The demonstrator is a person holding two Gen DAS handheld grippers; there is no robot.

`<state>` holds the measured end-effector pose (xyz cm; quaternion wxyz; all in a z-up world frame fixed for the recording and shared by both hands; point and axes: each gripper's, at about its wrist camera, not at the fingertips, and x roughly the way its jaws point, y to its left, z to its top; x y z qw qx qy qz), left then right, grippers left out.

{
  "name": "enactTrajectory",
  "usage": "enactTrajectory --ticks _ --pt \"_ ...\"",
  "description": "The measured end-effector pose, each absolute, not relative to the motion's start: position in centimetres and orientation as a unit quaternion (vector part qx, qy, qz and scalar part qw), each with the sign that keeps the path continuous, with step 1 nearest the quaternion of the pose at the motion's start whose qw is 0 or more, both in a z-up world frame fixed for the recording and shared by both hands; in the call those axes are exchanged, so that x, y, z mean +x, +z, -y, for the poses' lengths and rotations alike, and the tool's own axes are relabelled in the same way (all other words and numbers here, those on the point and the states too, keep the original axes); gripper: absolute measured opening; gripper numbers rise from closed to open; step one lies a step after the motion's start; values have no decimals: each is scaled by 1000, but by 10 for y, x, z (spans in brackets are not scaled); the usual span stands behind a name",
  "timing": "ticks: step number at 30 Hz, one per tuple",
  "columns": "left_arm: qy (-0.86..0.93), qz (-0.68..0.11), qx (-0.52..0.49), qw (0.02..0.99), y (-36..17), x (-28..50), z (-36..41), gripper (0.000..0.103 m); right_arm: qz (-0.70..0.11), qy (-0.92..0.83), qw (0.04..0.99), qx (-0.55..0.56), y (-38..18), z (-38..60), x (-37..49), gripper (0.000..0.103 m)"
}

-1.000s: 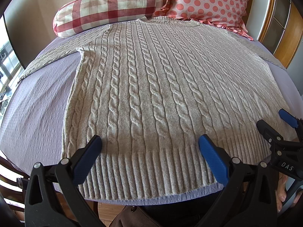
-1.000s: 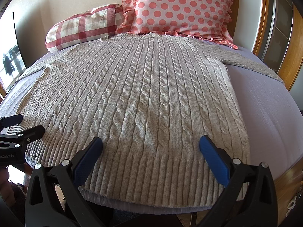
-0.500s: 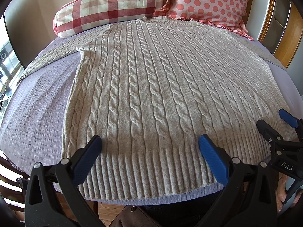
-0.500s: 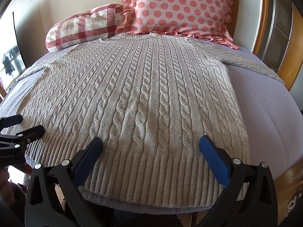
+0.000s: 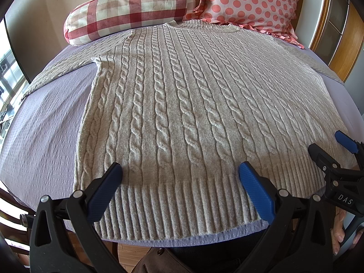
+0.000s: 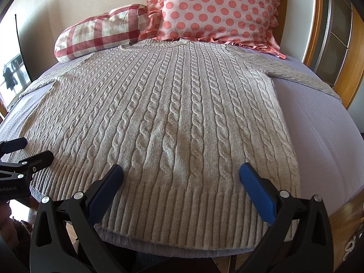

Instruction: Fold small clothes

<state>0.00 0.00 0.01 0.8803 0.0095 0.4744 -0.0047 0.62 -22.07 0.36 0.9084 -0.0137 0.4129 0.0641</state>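
A grey cable-knit sweater point(image 5: 182, 104) lies flat and face up on a lilac bedspread point(image 5: 45, 122), with its ribbed hem toward me and its collar by the pillows. It also shows in the right wrist view point(image 6: 173, 118). Both sleeves are spread out to the sides. My left gripper point(image 5: 179, 173) is open and empty, hovering over the left part of the hem. My right gripper point(image 6: 180, 175) is open and empty over the right part of the hem. Each gripper shows at the edge of the other's view, the right one point(image 5: 329, 150) and the left one point(image 6: 25, 150).
A red-and-white checked pillow point(image 5: 127, 9) and a pink polka-dot pillow point(image 5: 248, 2) lie at the head of the bed behind the collar. A wooden frame point(image 5: 341, 45) stands at the right. The bed's near edge point(image 5: 182, 242) is just below the hem.
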Motion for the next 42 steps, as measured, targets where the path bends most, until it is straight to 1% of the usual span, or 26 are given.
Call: enactTrajectory --ticks 42 --pt "-4 -473 10 881 0 0 0 101 -409 68 910 -16 2 220 6 102"
